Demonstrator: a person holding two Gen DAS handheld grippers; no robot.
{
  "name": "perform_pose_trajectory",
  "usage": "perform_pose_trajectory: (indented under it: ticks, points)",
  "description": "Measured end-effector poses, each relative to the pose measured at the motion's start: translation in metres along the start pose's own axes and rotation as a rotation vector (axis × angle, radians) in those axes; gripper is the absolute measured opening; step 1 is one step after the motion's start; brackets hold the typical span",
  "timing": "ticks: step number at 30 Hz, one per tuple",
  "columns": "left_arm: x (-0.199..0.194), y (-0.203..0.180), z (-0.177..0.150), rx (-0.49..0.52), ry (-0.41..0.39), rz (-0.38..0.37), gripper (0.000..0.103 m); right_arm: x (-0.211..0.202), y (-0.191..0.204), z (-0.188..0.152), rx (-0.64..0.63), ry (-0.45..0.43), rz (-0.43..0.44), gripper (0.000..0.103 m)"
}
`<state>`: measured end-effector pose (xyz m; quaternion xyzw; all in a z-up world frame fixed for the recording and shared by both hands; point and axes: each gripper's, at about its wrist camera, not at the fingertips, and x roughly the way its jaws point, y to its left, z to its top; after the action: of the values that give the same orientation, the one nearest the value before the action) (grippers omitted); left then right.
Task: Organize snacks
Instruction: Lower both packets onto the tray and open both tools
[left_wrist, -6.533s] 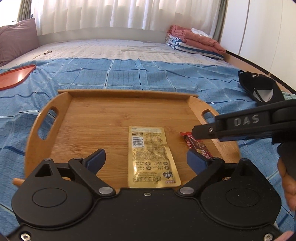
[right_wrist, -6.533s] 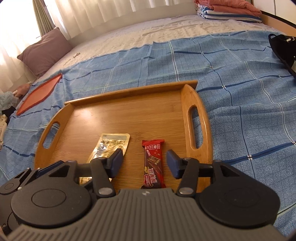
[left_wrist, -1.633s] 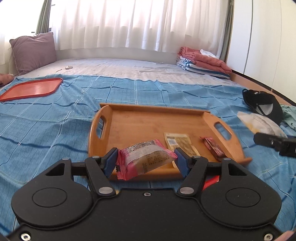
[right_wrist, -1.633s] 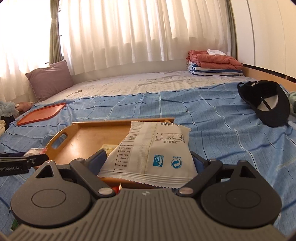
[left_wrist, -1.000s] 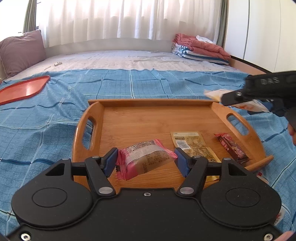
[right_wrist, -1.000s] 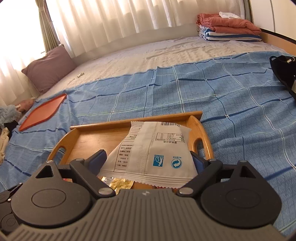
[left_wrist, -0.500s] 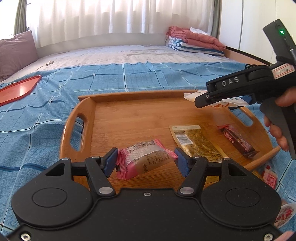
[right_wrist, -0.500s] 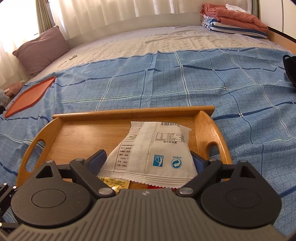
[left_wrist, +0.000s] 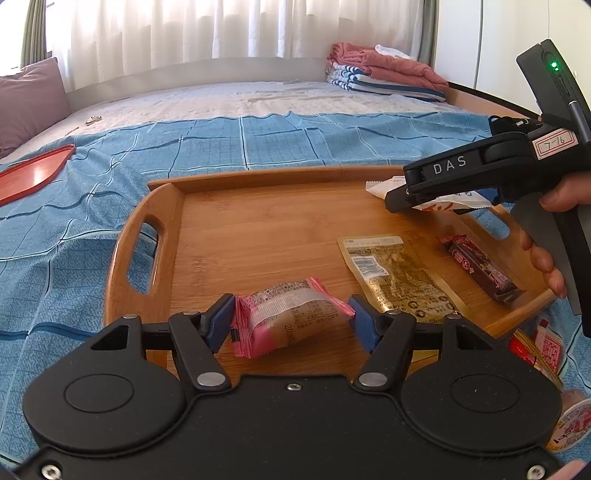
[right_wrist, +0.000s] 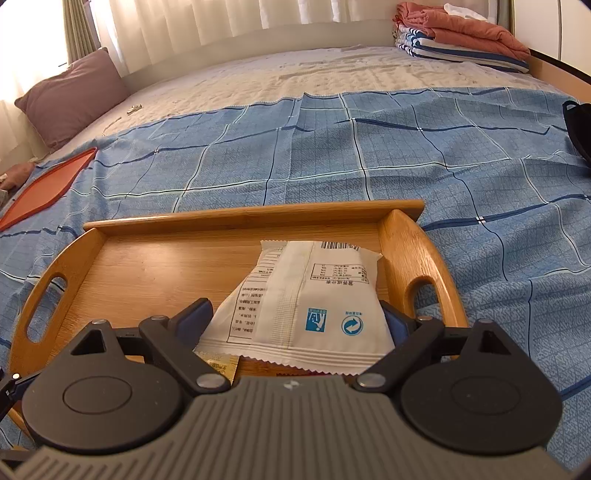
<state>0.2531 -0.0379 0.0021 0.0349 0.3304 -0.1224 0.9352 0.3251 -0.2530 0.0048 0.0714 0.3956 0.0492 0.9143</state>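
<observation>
Left gripper (left_wrist: 291, 325) clamps a pink-ended snack packet (left_wrist: 290, 317) above the bamboo tray's (left_wrist: 162, 206) near edge; right gripper (right_wrist: 301, 325), jaws wide, clasps a white flat pouch (right_wrist: 310, 302) over its far-right corner

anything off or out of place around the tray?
A few snacks lie on the blanket past the tray's near right corner, not on it. On the tray, the gold pouch and red bar lie flat but askew. Each claw holds a packet over the tray; nothing spilled or torn.
</observation>
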Motion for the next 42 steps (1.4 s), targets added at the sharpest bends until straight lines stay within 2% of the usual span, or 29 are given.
perform_pose_trajectory:
  ticks: [6, 14, 16, 26, 31, 42]
  points:
    - [0.003, -0.003, 0.0, 0.015, -0.001, 0.003, 0.066, 0.004, 0.0, -0.002, -0.009, -0.011, -0.009, 0.093]
    - [-0.002, -0.005, 0.001, 0.015, -0.012, 0.013, 0.079, 0.004, -0.002, -0.01, 0.007, -0.019, 0.003, 0.1]
    - [-0.007, -0.006, 0.002, 0.024, -0.026, 0.021, 0.085, -0.001, -0.002, -0.011, 0.011, -0.036, 0.005, 0.101]
    - [-0.042, -0.006, 0.006, 0.022, -0.065, 0.007, 0.094, -0.045, -0.003, -0.014, 0.007, -0.121, 0.027, 0.103]
    - [-0.07, -0.006, -0.001, 0.023, -0.091, -0.005, 0.096, -0.077, 0.0, -0.031, -0.01, -0.178, 0.068, 0.103]
    - [-0.122, -0.004, -0.026, -0.003, -0.108, -0.007, 0.098, -0.13, 0.003, -0.08, -0.068, -0.226, 0.101, 0.103]
